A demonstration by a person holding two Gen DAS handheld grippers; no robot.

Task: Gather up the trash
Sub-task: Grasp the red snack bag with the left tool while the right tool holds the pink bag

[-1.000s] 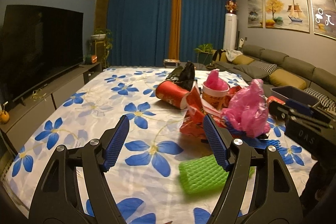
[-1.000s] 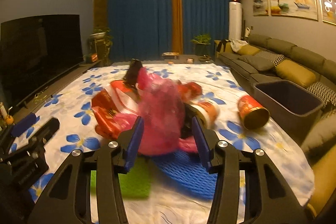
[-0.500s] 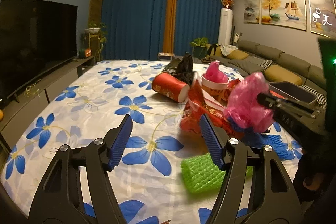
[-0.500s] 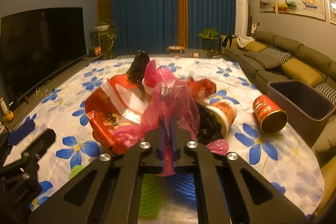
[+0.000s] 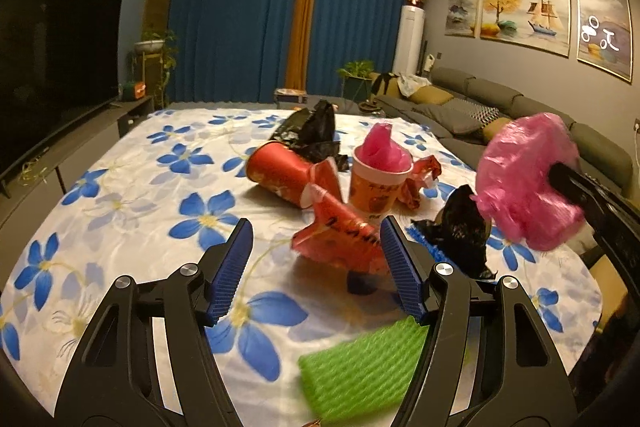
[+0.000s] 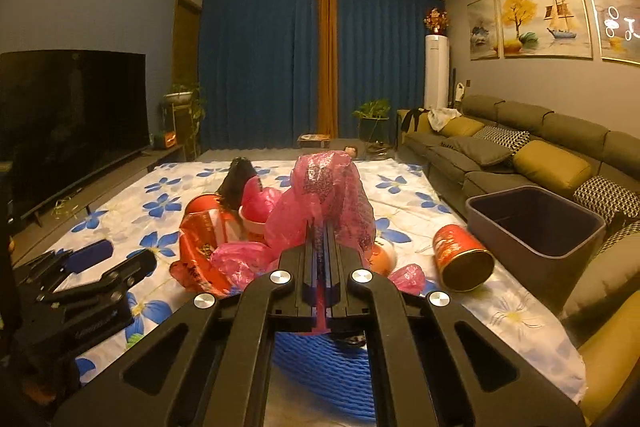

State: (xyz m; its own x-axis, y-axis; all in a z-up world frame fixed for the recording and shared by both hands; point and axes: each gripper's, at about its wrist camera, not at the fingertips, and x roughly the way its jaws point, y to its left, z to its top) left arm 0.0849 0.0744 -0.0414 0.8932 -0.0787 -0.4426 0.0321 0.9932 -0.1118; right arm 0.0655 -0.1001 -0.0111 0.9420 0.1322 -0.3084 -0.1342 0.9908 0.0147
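My right gripper is shut on a pink plastic bag and holds it lifted above the flowered table; the bag and the gripper also show at the right of the left wrist view. My left gripper is open and empty, low over the table, with a crumpled red wrapper just beyond its fingertips and a green foam net under its right finger. A dark bin stands at the table's right edge.
Litter on the flowered cloth: a tipped red cup, an orange cup stuffed with pink plastic, black bags, a blue foam net, a red can. A sofa runs along the right, a TV on the left.
My right gripper closed on the pink bag and raised it off the pile. My left gripper drifted forward toward the red wrapper and stayed open.
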